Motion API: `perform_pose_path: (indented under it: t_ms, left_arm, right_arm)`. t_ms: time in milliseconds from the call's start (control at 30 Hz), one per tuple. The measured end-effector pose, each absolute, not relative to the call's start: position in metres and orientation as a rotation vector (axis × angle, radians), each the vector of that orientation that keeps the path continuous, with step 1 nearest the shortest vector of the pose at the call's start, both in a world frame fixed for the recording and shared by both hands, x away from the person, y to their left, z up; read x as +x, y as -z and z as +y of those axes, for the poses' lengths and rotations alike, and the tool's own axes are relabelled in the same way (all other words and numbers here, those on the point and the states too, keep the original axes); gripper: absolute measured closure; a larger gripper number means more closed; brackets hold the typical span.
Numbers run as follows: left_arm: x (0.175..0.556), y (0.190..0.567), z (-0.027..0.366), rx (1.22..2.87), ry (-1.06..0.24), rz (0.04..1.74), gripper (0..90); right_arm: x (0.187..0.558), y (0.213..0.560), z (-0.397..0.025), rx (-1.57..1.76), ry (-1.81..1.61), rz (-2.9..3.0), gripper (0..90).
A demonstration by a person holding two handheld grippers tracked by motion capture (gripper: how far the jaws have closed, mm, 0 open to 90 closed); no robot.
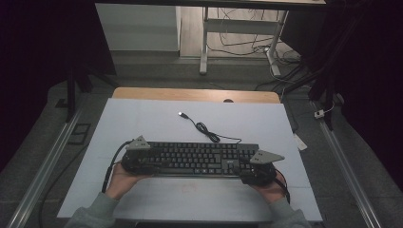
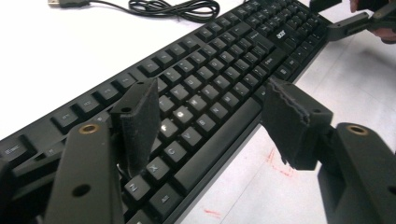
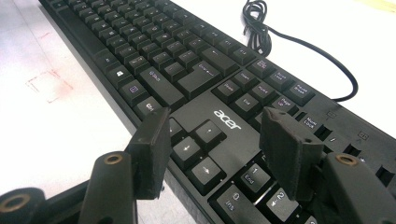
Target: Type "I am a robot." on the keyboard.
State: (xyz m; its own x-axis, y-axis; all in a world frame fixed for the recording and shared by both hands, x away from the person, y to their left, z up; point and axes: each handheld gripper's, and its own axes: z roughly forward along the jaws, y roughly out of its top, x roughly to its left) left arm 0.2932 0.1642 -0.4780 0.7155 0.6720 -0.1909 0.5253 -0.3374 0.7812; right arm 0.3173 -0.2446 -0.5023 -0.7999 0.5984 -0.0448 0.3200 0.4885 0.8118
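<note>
Both ends of the keyboard [image 1: 195,159] are straddled, jaws wide open, nothing gripped; left gripper [image 2: 210,126] and right gripper [image 3: 215,149] should be closed together, evenly.

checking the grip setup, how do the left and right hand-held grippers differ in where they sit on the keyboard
The left hand-held gripper sits over the letter keys at the keyboard's left end; the right hand-held gripper sits over the arrow keys and number pad at its right end. The left one's jaws straddle the front edge by the space bar; the right one's stand beside the acer logo. Both have open jaws.
</note>
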Motion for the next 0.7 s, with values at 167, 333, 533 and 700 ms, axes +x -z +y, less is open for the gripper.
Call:
perform_pose_path:
  t_ms: [167, 333, 533, 700]
  left_arm:
    - [0.293, 0.48, 0.158, 2.033, -0.193, 0.898, 40.6]
    - [0.293, 0.483, 0.151, 2.069, -0.19, 0.867, 46.6]
    - [0.292, 0.487, 0.146, 2.097, -0.192, 0.853, 55.1]
    - [0.293, 0.492, 0.142, 2.126, -0.189, 0.846, 63.1]
  right_arm:
    - [0.317, 0.503, -0.243, 0.766, -1.226, 2.423, 43.6]
    - [0.317, 0.503, -0.243, 0.768, -1.223, 2.426, 43.5]
    - [0.318, 0.505, -0.242, 0.762, -1.22, 2.436, 43.2]
    - [0.319, 0.505, -0.241, 0.758, -1.214, 2.444, 43.2]
